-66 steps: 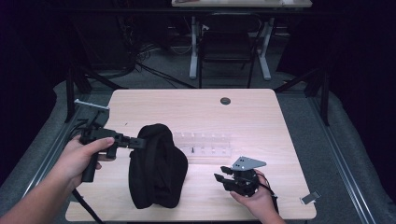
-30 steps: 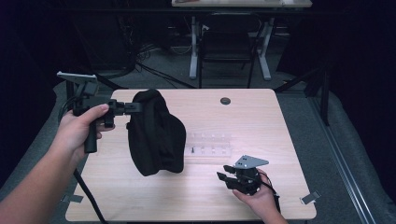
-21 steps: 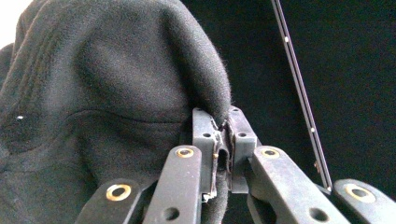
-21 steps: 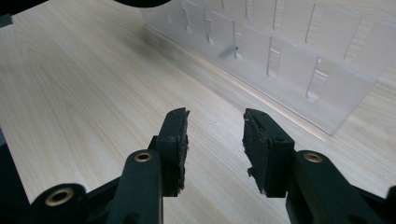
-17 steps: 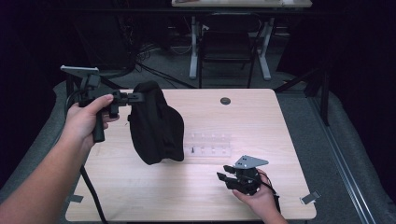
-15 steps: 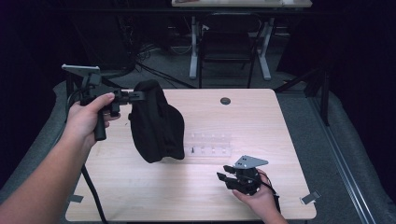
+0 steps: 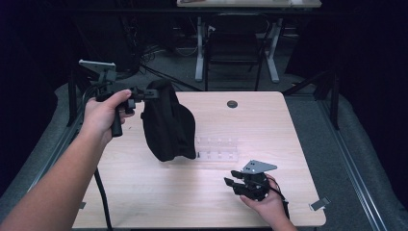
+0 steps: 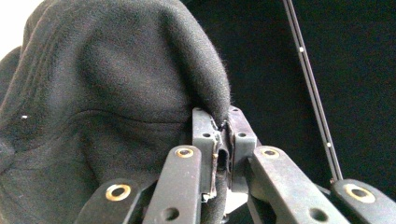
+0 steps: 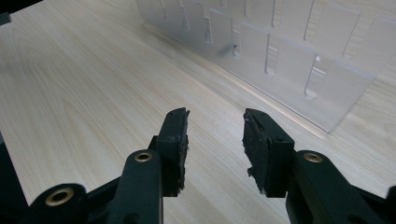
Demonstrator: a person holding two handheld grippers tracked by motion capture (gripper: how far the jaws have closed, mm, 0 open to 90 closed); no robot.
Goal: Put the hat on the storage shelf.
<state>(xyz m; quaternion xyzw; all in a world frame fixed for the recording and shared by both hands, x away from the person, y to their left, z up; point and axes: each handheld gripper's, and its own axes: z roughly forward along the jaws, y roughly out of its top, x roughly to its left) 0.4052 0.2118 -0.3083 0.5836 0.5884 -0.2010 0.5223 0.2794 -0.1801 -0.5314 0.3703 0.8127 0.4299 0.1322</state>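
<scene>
Lifted toward the frame's upper left, the black garment (image 7: 167,122) now hangs from the left gripper (image 7: 137,94), jaws clenched on its fold. It needs raising higher to clear the clear organizer (image 7: 217,149) on the table (image 7: 269,120); the right gripper (image 7: 235,180) rests with jaws apart, empty.

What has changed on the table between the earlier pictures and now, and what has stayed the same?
The left tool, shut on the black cloth, has lifted it off the table and carried it up and toward the far left corner; the cloth now hangs almost clear, uncovering more of the clear divided tray. The right tool stayed open and in place near the front edge; the tray did not move.
</scene>
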